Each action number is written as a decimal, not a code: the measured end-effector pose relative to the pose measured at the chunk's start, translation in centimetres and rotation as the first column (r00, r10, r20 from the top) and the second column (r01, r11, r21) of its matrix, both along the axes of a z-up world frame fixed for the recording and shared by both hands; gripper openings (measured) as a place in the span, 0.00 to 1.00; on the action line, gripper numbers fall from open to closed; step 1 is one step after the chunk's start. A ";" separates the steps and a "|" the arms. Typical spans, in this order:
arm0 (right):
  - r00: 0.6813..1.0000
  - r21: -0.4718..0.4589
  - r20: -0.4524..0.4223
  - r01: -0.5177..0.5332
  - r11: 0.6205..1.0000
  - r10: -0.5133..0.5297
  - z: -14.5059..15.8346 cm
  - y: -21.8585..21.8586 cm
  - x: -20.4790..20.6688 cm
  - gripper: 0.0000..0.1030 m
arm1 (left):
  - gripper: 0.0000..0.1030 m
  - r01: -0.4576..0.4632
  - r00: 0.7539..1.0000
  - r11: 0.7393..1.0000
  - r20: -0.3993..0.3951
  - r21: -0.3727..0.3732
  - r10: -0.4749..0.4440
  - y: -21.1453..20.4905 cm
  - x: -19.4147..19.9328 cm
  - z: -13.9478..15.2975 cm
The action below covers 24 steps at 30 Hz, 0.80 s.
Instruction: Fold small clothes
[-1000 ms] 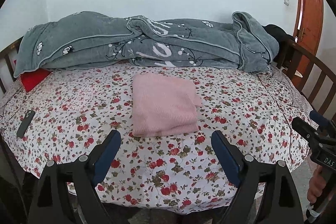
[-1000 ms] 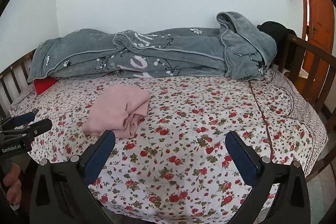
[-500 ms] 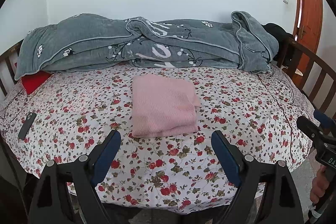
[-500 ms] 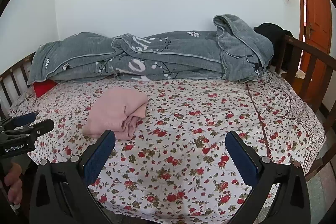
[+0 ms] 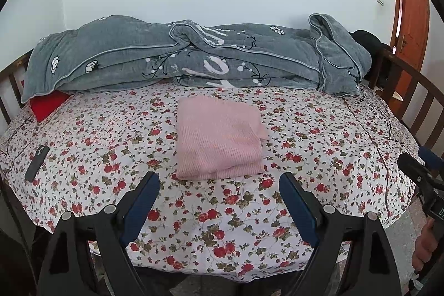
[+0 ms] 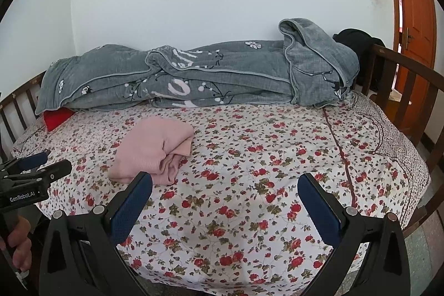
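Pink garment (image 5: 219, 136): we see it folded into a flat rectangle on the floral bedsheet (image 5: 305, 135), near the middle of the bed, with its layered edges facing our left gripper. In the right wrist view the same garment (image 6: 155, 149) lies to the left, its folded end bunched toward us.

Left gripper (image 5: 219, 208): we hold it above the near edge of the bed, jaws wide apart with nothing between them; the garment lies just beyond the fingertips, not touched.

Right gripper (image 6: 224, 208): we hold it off to the right of the garment, jaws wide apart and empty, over bare sheet.

Hands: in the left wrist view we see the hand (image 5: 423, 246) gripping the right gripper's handle at the far right; in the right wrist view the other hand (image 6: 18, 246) shows at the lower left, under the left gripper's body.

Grey blanket (image 5: 194, 57): we see it heaped along the wall side of the bed, well apart from the garment.

Red cloth (image 5: 47, 103): it peeks out from under the blanket's left end.

Phone (image 5: 37, 162): a dark one lies on the sheet near the left edge of the bed.

Bed rails (image 5: 416, 96): dark wood, on both sides of the bed.

Door (image 6: 413, 18): orange-brown wood, at the far right.
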State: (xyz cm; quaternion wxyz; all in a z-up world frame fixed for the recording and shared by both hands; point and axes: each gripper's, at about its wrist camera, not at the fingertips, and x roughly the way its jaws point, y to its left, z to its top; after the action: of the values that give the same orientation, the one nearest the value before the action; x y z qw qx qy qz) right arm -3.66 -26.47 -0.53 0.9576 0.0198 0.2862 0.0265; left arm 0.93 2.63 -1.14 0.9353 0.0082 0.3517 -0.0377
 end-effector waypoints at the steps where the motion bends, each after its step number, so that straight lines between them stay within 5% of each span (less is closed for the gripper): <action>1: 1.000 0.001 -0.001 0.001 1.000 -0.001 0.0 0.0 0.0 0.99 | 0.85 0.001 1.000 1.000 -0.001 -0.001 -0.001 0.0 0.0 0.0; 24: 1.000 0.024 -0.005 0.001 1.000 -0.001 -0.3 -0.1 0.0 0.99 | 0.85 -0.001 1.000 1.000 -0.003 0.001 0.001 0.0 0.0 -0.1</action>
State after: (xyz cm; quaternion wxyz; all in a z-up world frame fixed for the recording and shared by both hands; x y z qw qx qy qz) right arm -3.68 -26.56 -0.79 0.9565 0.0316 0.2885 0.0296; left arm 0.91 2.67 -1.23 0.9347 0.0084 0.3533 -0.0372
